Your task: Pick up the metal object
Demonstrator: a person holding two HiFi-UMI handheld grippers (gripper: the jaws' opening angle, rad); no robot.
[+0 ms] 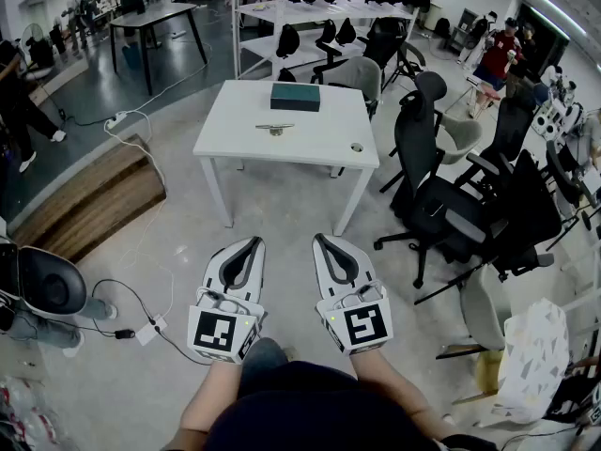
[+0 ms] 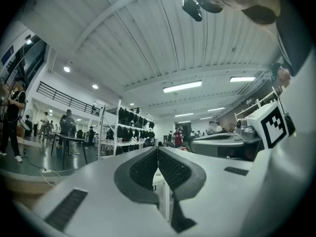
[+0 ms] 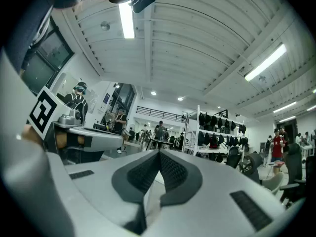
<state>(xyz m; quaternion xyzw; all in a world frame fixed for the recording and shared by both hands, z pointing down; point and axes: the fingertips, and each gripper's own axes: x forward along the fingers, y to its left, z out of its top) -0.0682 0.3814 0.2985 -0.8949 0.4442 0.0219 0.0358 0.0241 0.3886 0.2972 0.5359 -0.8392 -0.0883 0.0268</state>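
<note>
A small metal object (image 1: 274, 128) lies near the middle of a white table (image 1: 235, 132) far ahead in the head view. A dark green box (image 1: 295, 97) sits behind it on the table. Both grippers are held low and close to the person, well short of the table. The left gripper (image 1: 255, 242) is shut, its pads meeting at the tip (image 2: 157, 148), with nothing held. The right gripper (image 1: 319, 239) is likewise shut and empty, pads pressed together (image 3: 159, 153). Both gripper views point up toward the ceiling and the far room.
Black office chairs (image 1: 441, 195) crowd the right of the table. A wooden platform (image 1: 89, 200) and cables with a power strip (image 1: 150, 330) lie at left. A small round thing (image 1: 357, 147) sits on the table's right edge. Shelving (image 1: 319, 7) and people stand at the back.
</note>
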